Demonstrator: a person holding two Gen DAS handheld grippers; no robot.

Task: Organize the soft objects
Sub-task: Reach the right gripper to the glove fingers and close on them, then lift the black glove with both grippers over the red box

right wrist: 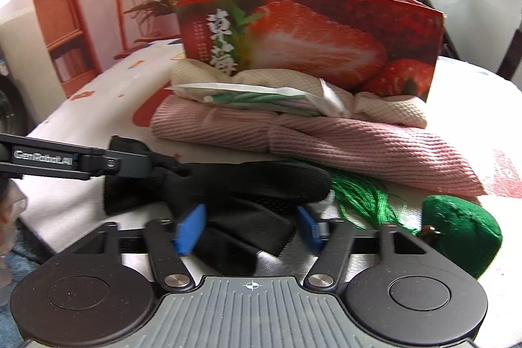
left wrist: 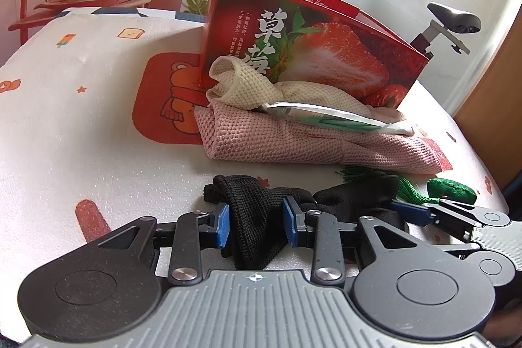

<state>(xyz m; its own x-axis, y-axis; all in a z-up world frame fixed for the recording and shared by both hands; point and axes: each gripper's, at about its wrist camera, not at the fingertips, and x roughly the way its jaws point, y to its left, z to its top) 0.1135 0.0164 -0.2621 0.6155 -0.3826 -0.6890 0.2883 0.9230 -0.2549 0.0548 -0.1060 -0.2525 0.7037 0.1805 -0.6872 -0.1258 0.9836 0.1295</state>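
Note:
A black knit cloth (left wrist: 257, 217) lies on the table's near side and also shows in the right wrist view (right wrist: 241, 188). My left gripper (left wrist: 256, 222) has its blue pads on both sides of the cloth's left end, still apart. My right gripper (right wrist: 253, 227) is open around the cloth's right part. Behind lie a folded pink knit cloth (left wrist: 293, 139), a cream cloth (left wrist: 248, 83) and a flat plastic packet (left wrist: 326, 116) on top. A green stuffed piece (right wrist: 463, 234) with a green tassel (right wrist: 362, 198) lies at the right.
A red strawberry box (left wrist: 310, 44) stands behind the cloths, open at the top. The table has a white printed cover (left wrist: 81, 106). An exercise bike (left wrist: 450, 25) stands beyond the right edge. A wooden panel (left wrist: 496, 87) is at the far right.

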